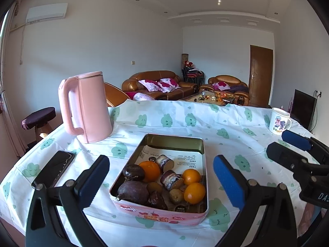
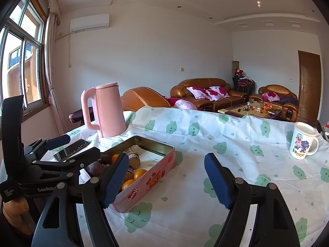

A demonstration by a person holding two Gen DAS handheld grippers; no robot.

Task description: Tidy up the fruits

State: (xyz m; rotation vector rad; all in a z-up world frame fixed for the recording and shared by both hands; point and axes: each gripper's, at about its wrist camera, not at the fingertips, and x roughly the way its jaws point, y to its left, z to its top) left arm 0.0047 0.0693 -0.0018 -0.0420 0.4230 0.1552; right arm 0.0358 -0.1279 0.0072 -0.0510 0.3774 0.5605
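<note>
Though spread, fruit tin [image 1: 162, 212] between jaws

A pink kettle [image 1: 88, 107] stands upright on the desk [image 1: 185, 123], which is covered by a white cloth with green prints. A black phone [image 1: 54, 168] lies flat just in front of the kettle. A printed white mug [image 1: 279, 123] stands well apart from the kettle, near the far edge.
</note>
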